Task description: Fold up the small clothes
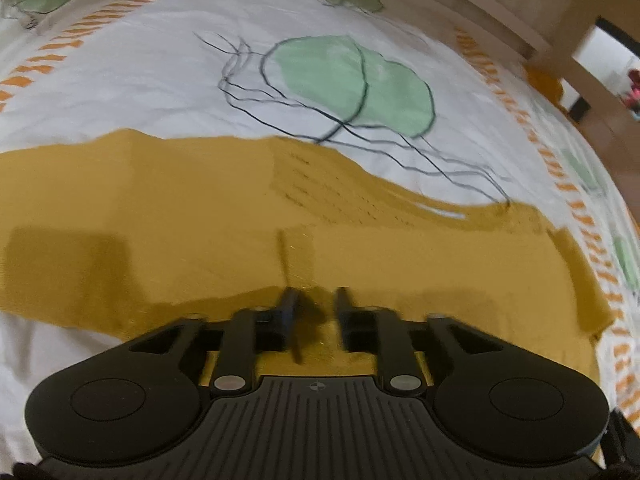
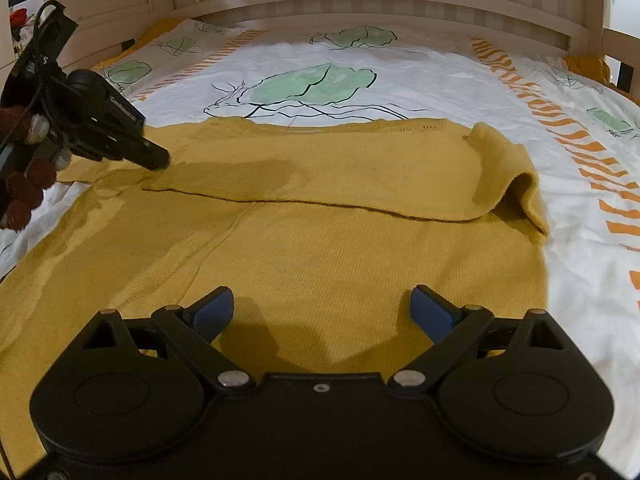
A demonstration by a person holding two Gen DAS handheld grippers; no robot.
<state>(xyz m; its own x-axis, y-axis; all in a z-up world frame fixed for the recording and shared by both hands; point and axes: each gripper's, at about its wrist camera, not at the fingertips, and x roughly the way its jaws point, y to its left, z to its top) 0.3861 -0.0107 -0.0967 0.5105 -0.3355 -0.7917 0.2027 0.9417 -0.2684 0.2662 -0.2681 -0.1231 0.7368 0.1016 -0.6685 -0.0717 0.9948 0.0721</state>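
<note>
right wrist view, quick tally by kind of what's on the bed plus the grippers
yellow knit garment: 1, far part folded over itself
patterned bedsheet: 1
grippers: 2, the left gripper over the garment's far left, the right gripper open over its near part
total: 4

I find almost nothing to read here. In the right wrist view, the black body of the left tongs (image 2: 160, 159) carries a single pale letter that looks like an "S" near its top, and a strip of light lettering along its side that is too small and blurred for me to make out. In the left wrist view I see only a small round crosshair mark on the ribbed black housing, no words. The bedsheet (image 2: 420, 76) has drawn leaves and orange stripes, but no writing.
</note>
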